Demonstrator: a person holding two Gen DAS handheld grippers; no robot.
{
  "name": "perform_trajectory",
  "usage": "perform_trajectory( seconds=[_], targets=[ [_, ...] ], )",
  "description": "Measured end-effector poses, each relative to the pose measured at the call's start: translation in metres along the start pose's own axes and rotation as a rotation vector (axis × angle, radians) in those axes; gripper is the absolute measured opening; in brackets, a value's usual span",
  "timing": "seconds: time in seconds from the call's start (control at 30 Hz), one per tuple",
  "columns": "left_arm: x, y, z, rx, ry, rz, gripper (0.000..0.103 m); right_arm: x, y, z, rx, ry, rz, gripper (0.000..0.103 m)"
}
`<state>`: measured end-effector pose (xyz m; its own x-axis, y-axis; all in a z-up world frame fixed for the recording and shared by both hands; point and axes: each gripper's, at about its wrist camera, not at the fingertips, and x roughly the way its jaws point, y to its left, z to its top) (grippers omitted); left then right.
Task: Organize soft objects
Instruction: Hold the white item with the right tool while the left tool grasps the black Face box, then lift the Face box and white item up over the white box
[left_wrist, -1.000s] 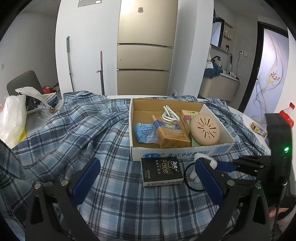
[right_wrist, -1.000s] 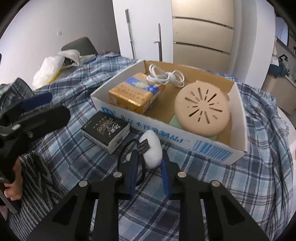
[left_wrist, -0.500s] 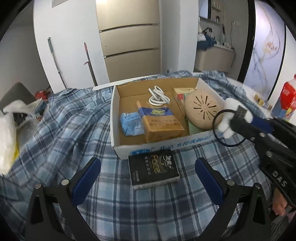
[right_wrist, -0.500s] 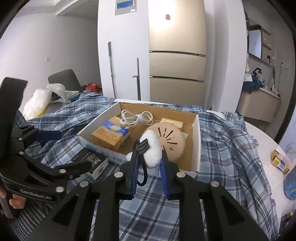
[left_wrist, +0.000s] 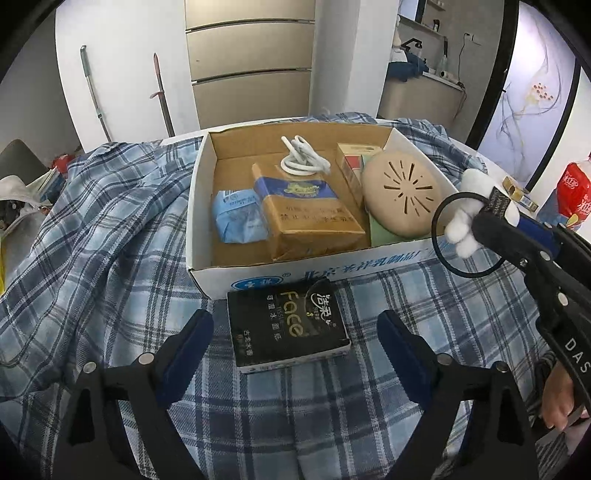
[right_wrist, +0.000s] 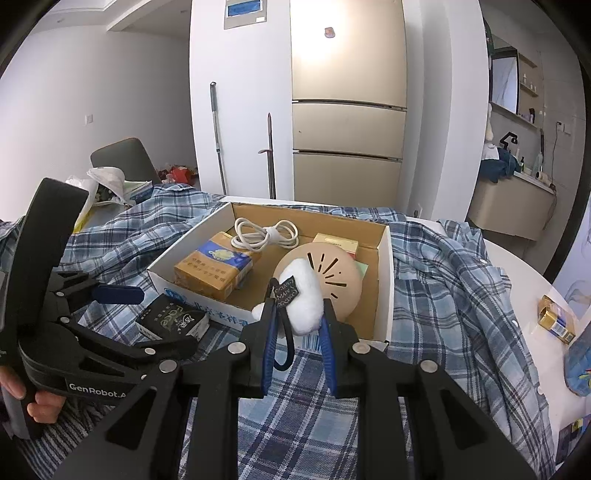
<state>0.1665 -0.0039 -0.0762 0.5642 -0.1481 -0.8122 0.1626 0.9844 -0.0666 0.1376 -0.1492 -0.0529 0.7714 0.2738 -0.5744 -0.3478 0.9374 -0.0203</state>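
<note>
A cardboard box (left_wrist: 207, 206) sits on a plaid shirt (left_wrist: 110, 236) spread over the table (right_wrist: 517, 266). Inside, a tissue pack (left_wrist: 238, 216) lies at the left wall, a carton (left_wrist: 306, 214) beside it, a coiled cable (left_wrist: 301, 158) toward the back wall, and a round disc (left_wrist: 404, 199) against the right wall, with a small box (left_wrist: 354, 158) behind it. A tissue packet (left_wrist: 288, 326) lies on the shirt, touching the box's front wall. A bottle (left_wrist: 572, 192) stands near the table's right edge.

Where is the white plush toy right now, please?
The white plush toy is clamped in the right gripper, in the air at the cardboard box's right front corner, beside the tan round disc.
</note>
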Motion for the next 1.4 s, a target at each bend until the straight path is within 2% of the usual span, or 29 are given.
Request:
perform_trajectory(
  seconds=[0.17, 0.37, 0.43, 0.67, 0.9, 1.03, 1.13, 1.4],
  targets=[
    [0.010, -0.002, -0.004, -0.005, 0.044, 0.002, 0.092, 0.002, 0.001, 0.000, -0.006, 0.009, 0.001, 0.021],
    [0.011, -0.001, -0.003, 0.000, 0.045, 0.013, 0.069, 0.002, 0.001, 0.000, -0.009, 0.008, -0.001, 0.021],
    [0.009, -0.003, -0.005, 0.009, 0.040, 0.014, 0.068, 0.002, 0.001, 0.000, -0.007, 0.008, -0.002, 0.021],
    [-0.026, -0.012, -0.009, 0.038, -0.127, 0.013, 0.068, -0.005, -0.001, 0.001, -0.005, -0.028, -0.020, 0.021],
    [-0.077, -0.014, -0.014, 0.032, -0.406, 0.016, 0.068, -0.019, -0.006, 0.004, 0.013, -0.114, -0.022, 0.021],
    [-0.097, -0.017, -0.019, 0.044, -0.531, 0.016, 0.068, -0.031, -0.008, 0.006, 0.021, -0.179, -0.023, 0.021],
    [-0.102, -0.021, -0.019, 0.048, -0.541, 0.059, 0.068, -0.033, -0.008, 0.007, 0.021, -0.194, -0.031, 0.021],
    [-0.107, -0.022, -0.022, 0.050, -0.559, 0.048, 0.068, -0.035, -0.009, 0.007, 0.025, -0.194, -0.022, 0.021]
  ],
)
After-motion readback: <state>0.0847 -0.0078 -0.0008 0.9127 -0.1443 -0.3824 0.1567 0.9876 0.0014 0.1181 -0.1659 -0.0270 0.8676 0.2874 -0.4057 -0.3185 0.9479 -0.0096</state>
